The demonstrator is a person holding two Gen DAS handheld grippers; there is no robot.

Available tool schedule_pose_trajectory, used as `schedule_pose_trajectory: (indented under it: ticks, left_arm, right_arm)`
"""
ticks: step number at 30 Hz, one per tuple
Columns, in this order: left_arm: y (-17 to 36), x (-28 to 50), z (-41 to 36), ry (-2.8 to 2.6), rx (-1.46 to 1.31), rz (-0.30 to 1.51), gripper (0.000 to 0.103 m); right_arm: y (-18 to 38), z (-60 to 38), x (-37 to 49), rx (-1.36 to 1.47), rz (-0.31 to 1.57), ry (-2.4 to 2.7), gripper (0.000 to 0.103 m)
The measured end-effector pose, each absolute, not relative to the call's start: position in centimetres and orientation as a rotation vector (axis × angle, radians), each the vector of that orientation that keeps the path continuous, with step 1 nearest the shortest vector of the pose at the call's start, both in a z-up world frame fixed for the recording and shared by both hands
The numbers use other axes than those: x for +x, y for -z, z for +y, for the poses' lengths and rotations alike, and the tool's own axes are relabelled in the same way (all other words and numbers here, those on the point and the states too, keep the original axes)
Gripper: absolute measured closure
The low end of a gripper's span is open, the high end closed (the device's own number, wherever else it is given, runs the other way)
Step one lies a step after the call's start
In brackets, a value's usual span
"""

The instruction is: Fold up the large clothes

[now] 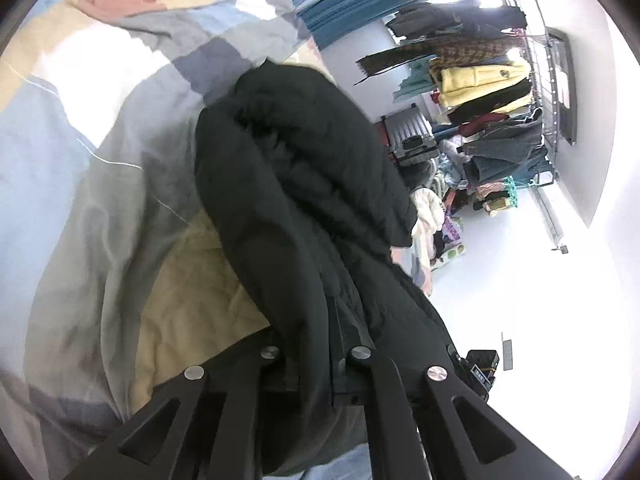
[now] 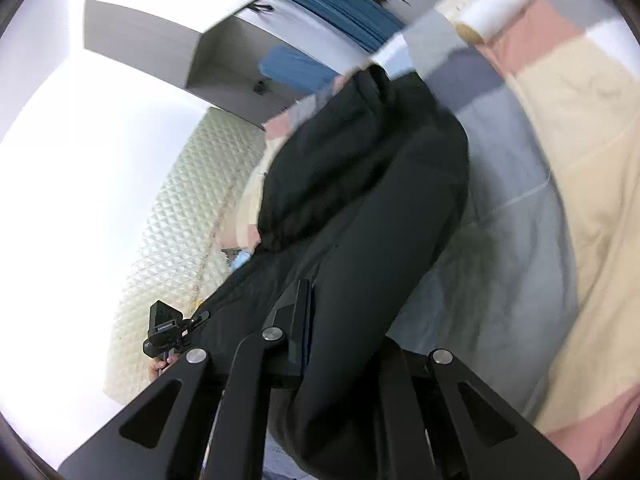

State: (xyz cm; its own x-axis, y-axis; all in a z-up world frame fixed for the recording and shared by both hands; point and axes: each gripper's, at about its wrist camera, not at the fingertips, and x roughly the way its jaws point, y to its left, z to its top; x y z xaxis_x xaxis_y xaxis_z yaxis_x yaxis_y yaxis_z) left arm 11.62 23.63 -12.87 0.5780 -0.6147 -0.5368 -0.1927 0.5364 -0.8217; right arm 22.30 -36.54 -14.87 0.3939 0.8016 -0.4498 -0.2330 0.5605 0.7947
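From the left wrist camera, the left gripper (image 1: pixel 316 344) is clamped down on a bunched-up fold of the black coat (image 1: pixel 296 184). You can see one finger (image 1: pixel 340 344) pressed into the fabric, and the other is buried under it. The coat is a big dark quilted thing, draped in thick rolls over the bed, sitting on a patchwork quilt (image 1: pixel 100 152) of pale blue, cream, grey and pink blocks. Off to the right there's a clothes rack (image 1: pixel 536 92) crammed with stuff, a yellow coat (image 1: pixel 476 80) in the middle of it, plus a heap of clothes (image 1: pixel 452 208) on the white floor and a grey suitcase (image 1: pixel 412 136) near the wall.

Right wrist camera is a bit motion-blurred. The right gripper (image 2: pixel 340 340) is also closed around the same black coat (image 2: pixel 372 184), fabric packed in between the fingers, one finger (image 2: pixel 296 320) showing on the left of it. The coat hangs across the middle of the view with the quilt (image 2: pixel 560 140) to its right. On the left you get the textured mattress side (image 2: pixel 176 216), blue curtains (image 2: pixel 340 0) up top, and the other handheld unit's small camera (image 2: pixel 164 332) low down.
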Motion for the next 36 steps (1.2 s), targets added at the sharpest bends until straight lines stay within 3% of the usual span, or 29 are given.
schedule_pose_trajectory:
  ticks: [15,23,29,36]
  left_arm:
    - [5.5,-2.3,23.7,0.281,-0.849,0.987,0.099]
    - [-0.7,-9.0,23.0,0.293,-0.828,0.901,0.099]
    - [-3.6,-6.0,23.1,0.279,-0.760,0.895,0.099]
    - [-4.7,1.0,23.3,0.216,-0.681,0.933,0.098]
  right_arm:
    - [7.6,-38.3,9.4,0.625,0.829,-0.753,0.095]
    - [2.3,-39.4,2.9,0.627,0.722,-0.761,0.095]
    - [-0.8,-39.2,4.2,0.595,0.673,-0.717,0.095]
    - [-0.9,-38.5,11.6,0.637,0.680,-0.655,0.095]
